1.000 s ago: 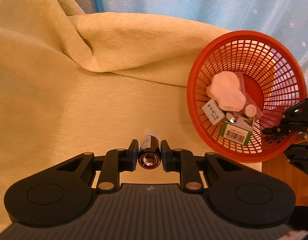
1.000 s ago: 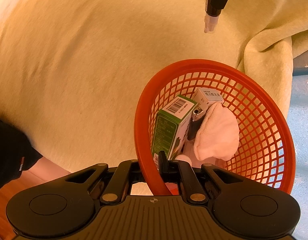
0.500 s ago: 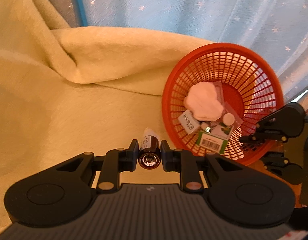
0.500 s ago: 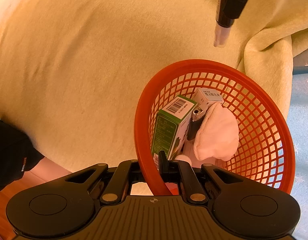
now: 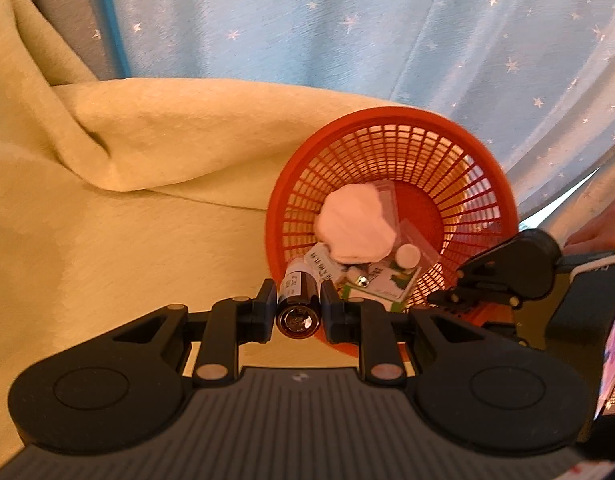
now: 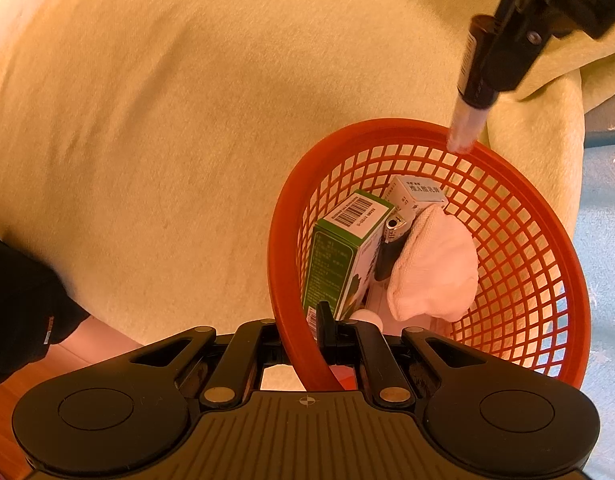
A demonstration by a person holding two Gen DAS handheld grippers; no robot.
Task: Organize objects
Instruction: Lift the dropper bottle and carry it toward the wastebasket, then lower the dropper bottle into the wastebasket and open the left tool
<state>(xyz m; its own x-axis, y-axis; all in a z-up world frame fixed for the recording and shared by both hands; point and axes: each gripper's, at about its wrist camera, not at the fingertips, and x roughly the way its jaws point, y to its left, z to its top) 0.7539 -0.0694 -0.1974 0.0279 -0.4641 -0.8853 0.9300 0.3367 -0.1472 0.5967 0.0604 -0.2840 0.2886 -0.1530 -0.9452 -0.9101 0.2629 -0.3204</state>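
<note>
Orange basket (image 6: 539, 280) holds boxes, perhaps a lighter (image 6: 389, 250), white cloth (image 6: 433, 268).

Home bedroom: star-print curtain (image 5: 387, 40), yellow blanket (image 5: 107, 200).

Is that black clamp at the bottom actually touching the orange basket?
Touching. The right wrist view shows the right gripper with its jaws shut on the orange basket rim, one either side.
</note>
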